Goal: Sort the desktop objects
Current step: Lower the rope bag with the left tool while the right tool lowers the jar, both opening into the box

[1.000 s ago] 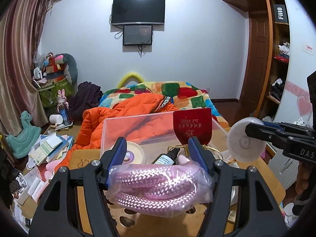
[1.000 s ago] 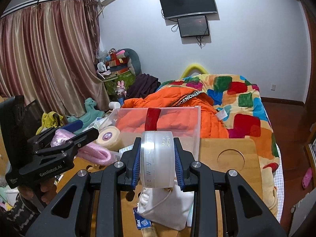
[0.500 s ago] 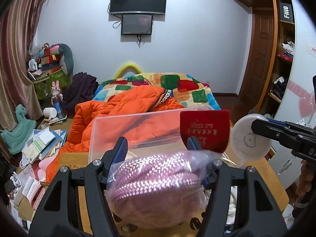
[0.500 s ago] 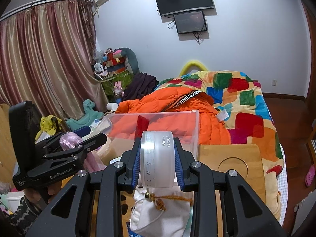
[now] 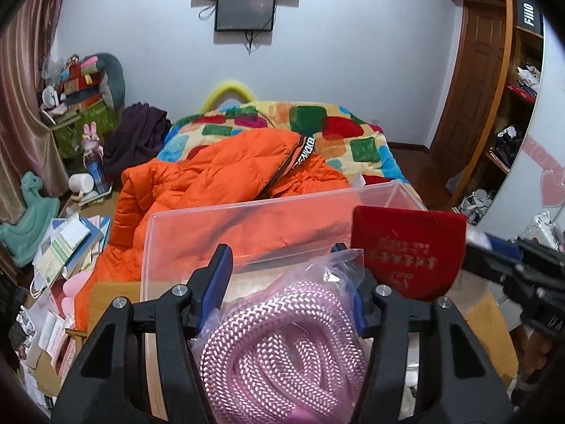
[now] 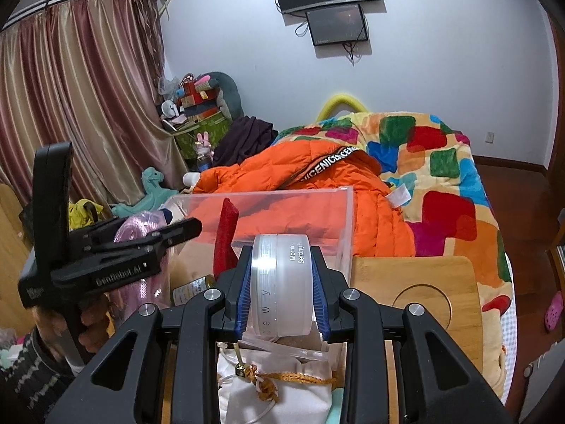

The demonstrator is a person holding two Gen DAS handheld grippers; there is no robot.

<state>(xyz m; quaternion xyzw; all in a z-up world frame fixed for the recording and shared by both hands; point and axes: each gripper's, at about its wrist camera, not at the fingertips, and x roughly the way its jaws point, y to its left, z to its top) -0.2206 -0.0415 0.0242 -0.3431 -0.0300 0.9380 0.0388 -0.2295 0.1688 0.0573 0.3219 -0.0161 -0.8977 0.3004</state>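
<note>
Clear plastic bin point(image 5: 254, 233) sits just ahead w/ red velvet card point(image 5: 409, 251) upright inside. Left gripper point(image 5: 282, 272) closing on bagged pink braided rope point(image 5: 282, 346). Right gripper point(image 6: 282, 282) clamped on translucent white round jar point(image 6: 282, 282) over white drawstring pouch point(image 6: 282, 392).

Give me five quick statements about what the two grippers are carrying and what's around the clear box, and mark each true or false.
1. The left gripper has a bagged pink rope between its closing jaws. True.
2. The right gripper is empty. False: it is shut on a round white jar.
3. A red pouch stands in the clear box. True.
4. The orange jacket lies inside the box. False: it lies on the bed behind it.
5. A white drawstring bag lies below the jar. True.
</note>
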